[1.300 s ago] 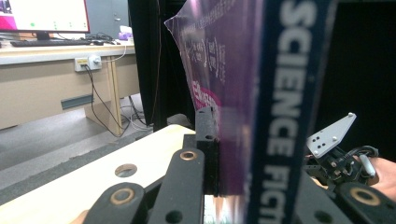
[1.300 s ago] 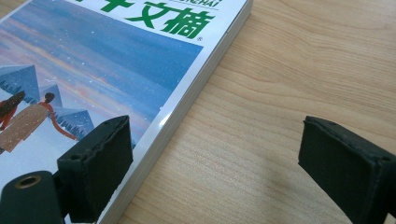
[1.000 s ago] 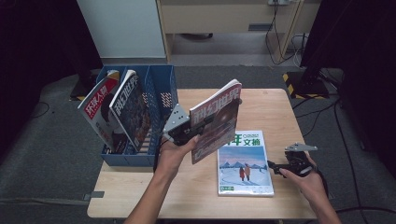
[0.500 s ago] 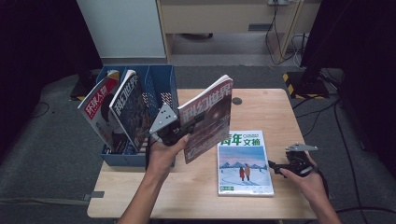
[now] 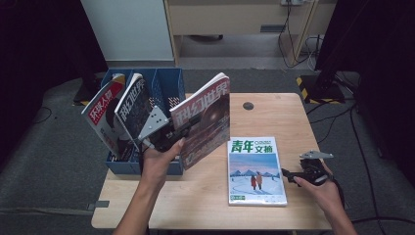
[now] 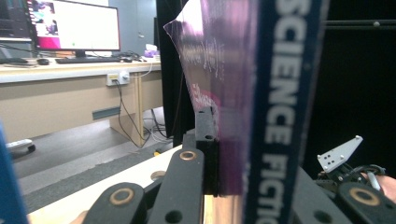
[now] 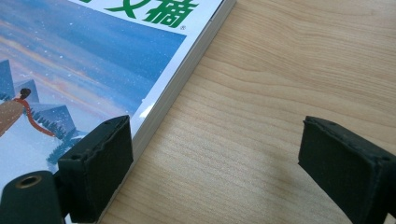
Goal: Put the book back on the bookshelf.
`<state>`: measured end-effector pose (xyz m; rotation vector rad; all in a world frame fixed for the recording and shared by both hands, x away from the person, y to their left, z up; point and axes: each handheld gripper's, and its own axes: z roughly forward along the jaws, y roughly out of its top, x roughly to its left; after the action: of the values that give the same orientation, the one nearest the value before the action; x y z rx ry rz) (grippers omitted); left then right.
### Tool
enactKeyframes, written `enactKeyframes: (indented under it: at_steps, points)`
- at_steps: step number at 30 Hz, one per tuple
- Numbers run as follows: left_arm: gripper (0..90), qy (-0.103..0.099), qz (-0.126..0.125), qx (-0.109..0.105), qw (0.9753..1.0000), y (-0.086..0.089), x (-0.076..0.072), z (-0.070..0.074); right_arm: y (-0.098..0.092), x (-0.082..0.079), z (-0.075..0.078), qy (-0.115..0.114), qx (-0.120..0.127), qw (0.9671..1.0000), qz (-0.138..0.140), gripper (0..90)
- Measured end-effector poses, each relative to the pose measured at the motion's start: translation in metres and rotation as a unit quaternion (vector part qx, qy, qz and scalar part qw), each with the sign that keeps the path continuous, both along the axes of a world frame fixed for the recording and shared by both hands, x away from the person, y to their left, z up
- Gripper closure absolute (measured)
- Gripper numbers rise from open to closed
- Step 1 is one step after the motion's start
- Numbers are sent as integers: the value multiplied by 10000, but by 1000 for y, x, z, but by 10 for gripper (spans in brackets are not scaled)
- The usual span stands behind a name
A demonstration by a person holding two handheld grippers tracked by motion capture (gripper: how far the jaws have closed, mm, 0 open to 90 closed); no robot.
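A dark red magazine (image 5: 208, 122) stands upright in the air with my left gripper (image 5: 185, 133) shut on its lower edge, just right of the blue file rack (image 5: 169, 88). In the left gripper view its blue spine (image 6: 275, 116) reads "SCIENCE FICTION". Two magazines lean in the rack: a red and white one (image 5: 99, 117) and a dark one (image 5: 131, 105). A magazine with a snowy cover and green characters (image 5: 256, 169) lies flat on the table. My right gripper (image 5: 289, 175) rests open at that magazine's right edge, its left pad (image 7: 95, 168) against the edge of the pages.
The wooden table (image 5: 274, 112) has a round cable hole (image 5: 248, 105) near its far edge. The rack's rightmost slot (image 5: 172, 90) holds nothing. Dark floor, cables and a wooden desk lie beyond the table.
My left gripper has carried the dark red magazine leftward, closer to the blue rack. The right gripper and the flat magazine have stayed put.
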<state>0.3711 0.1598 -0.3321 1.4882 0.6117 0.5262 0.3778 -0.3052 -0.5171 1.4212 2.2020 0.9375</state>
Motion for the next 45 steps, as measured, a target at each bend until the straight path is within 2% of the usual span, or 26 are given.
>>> enactKeyframes:
  at_steps: [4, 11, 24, 30, 45]
  points:
    - [840, -1, 83, -85, 9999, 11, -2, 2, 0, 0, 0, -5, -12, 10000, -19, 103]
    - [841, -76, 221, -86, 9997, 30, -10, 8, 0, 0, 0, 10, -22, 10000, -39, 103]
    - [841, -58, 600, -58, 9982, 66, -14, 14, -1, 0, 0, 1, -46, 10000, -40, 104]
    - [841, -27, 774, -51, 9970, 78, -15, 15, -1, 0, 0, 0, -52, 10000, -41, 103]
    - [841, -28, 957, -34, 9954, 96, -18, 16, -3, 0, -1, 21, -40, 9999, -94, 106]
